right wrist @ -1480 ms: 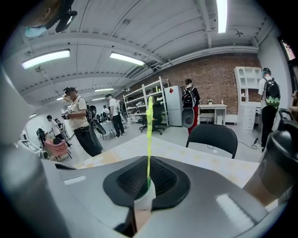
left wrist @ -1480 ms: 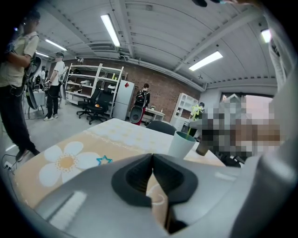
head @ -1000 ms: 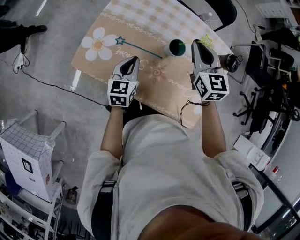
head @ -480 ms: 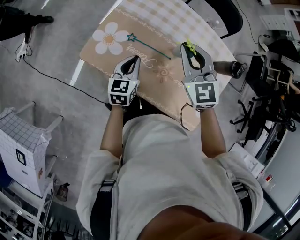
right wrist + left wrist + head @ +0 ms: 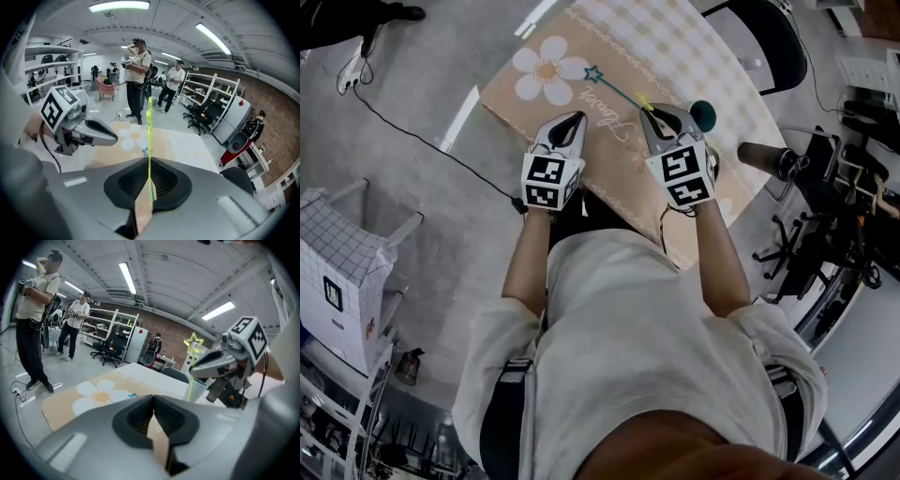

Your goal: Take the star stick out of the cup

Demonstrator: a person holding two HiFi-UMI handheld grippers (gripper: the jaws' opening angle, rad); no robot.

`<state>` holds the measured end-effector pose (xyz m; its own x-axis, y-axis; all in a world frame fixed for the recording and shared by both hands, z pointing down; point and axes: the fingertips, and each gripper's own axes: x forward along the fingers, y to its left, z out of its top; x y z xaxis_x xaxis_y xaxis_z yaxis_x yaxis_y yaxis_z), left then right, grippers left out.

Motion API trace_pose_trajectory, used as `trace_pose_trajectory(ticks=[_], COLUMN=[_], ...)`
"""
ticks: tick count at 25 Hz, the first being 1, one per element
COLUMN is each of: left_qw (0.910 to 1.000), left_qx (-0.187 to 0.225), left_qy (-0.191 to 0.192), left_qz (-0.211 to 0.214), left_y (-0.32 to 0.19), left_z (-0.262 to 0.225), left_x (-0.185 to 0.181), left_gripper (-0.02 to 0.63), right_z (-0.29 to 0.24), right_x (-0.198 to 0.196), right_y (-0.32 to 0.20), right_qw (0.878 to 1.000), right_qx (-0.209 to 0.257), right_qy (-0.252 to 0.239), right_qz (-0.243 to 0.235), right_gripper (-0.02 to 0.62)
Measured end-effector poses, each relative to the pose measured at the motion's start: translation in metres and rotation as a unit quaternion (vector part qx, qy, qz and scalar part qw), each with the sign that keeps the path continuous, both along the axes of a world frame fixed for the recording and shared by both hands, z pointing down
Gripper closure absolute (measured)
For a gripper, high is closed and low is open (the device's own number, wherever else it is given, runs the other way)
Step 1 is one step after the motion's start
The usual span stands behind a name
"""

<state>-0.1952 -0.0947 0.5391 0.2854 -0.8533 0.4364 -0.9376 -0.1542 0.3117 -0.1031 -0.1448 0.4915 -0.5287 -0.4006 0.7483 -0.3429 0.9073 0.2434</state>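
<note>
My right gripper (image 5: 654, 112) is shut on a yellow-green star stick (image 5: 149, 136), which stands upright between its jaws. From the left gripper view its yellow star (image 5: 193, 341) shows above the right gripper (image 5: 199, 367). The cup (image 5: 704, 114), pale outside and dark green inside, stands on the table just right of that gripper; the stick is held to the cup's left. A teal star stick (image 5: 609, 82) lies flat on the beige flower cloth (image 5: 525, 98). My left gripper (image 5: 572, 120) hovers over the cloth's near edge, shut and holding nothing.
A black chair (image 5: 764, 42) stands behind the table, and office chairs (image 5: 825, 216) crowd the right. A dark cylinder (image 5: 769, 159) lies off the table's right edge. A checked white box (image 5: 337, 281) and a floor cable (image 5: 422, 141) are on the left. People (image 5: 138, 79) stand farther off.
My right gripper has moved left, away from the cup, carrying the yellow star stick with it. The left gripper has stayed about where it was, still shut.
</note>
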Motion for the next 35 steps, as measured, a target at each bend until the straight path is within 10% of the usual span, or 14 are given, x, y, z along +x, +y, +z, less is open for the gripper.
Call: trace_pose_trajectory(ticks=[16,35], left_qw=[0.9985,0.9981], left_qx=[-0.051,-0.039], left_qy=[0.021,0.026], left_qz=[0.000,0.041], left_y=[-0.003,0.003], left_z=[0.043,0.030], left_x=[-0.011,0.008], left_gripper=[0.603,0.603], right_z=[0.126,0.116], right_x=[-0.045,-0.045], right_y=[-0.028,-0.037], right_qw=[0.996,0.995], right_qx=[-0.073,-0.045], right_qy=[0.023,-0.041], right_qz=[0.037,0.080], right_gripper=[0.580,0.519])
